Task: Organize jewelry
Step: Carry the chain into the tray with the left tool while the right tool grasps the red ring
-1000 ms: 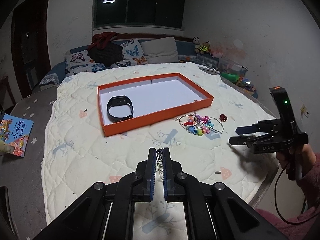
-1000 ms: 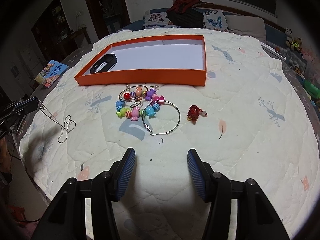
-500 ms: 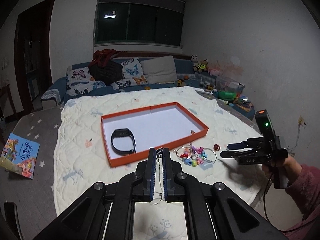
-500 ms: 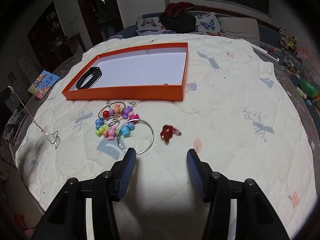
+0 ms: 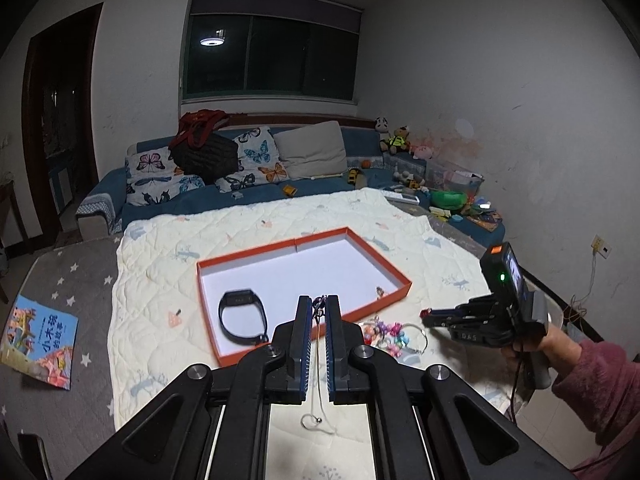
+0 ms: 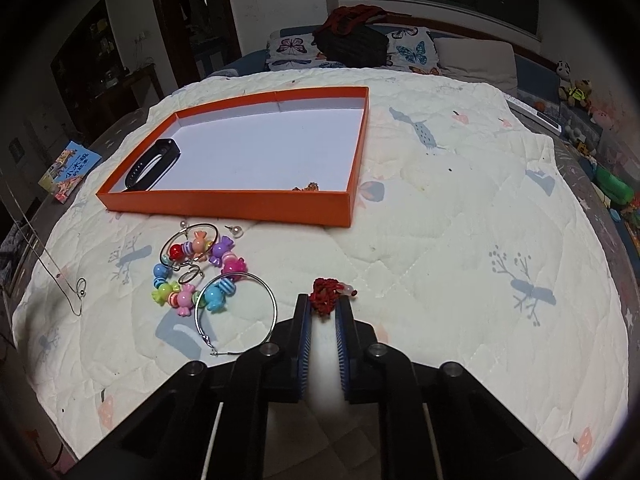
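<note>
My right gripper [image 6: 323, 307] has its fingers pinched on the red knotted charm [image 6: 326, 295], on the quilt [image 6: 440, 248]. Left lie the silver hoop [image 6: 236, 312] and candy-bead bracelet [image 6: 200, 272]; the orange tray [image 6: 224, 203] holds a black band [image 6: 152, 163], possibly a fitness tracker.

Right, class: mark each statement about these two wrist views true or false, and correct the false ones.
1. The black fitness band lies inside the shallow orange tray. True.
2. The left gripper hangs open with nothing in it. False: its jaws are shut on the thin silver chain necklace, which dangles below.
3. The right gripper has its jaws around the small red knotted charm. True.
4. The colourful candy-bead bracelet sits in the tray. False: it lies on the cream quilted cloth, in front of the tray.
5. The large silver hoop rests on the cloth beside the bracelet. True.
</note>
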{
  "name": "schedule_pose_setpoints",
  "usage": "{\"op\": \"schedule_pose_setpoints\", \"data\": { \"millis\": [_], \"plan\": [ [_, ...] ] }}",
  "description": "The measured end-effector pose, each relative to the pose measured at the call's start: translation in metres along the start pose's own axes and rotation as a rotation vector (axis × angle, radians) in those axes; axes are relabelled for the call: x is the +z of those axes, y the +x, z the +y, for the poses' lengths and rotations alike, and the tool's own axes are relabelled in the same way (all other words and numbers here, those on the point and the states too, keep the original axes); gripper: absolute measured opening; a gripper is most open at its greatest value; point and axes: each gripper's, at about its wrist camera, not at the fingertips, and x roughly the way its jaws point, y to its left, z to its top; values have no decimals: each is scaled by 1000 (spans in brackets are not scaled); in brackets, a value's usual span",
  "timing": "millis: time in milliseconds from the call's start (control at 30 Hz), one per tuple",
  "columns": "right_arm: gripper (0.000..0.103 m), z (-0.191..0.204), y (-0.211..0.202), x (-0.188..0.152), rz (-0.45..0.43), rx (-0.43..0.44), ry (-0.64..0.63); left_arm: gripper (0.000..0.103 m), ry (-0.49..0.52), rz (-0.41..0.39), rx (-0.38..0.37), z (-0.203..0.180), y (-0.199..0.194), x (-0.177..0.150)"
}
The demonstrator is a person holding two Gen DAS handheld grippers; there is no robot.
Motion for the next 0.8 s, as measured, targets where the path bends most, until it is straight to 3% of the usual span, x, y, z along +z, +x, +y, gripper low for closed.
{"op": "schedule_pose_setpoints", "data": {
  "millis": [267, 533, 800],
  "plan": [
    [9, 3, -20, 8, -51, 20, -3, 6, 54, -66, 19, -1, -8, 49],
    [9, 7, -43, 37, -135, 74, -2, 6, 83, -133, 37, 4, 0, 106],
    [9, 10, -40, 71, -180, 82, -22, 6, 71, -86, 41, 16, 53, 132]
  ]
}}
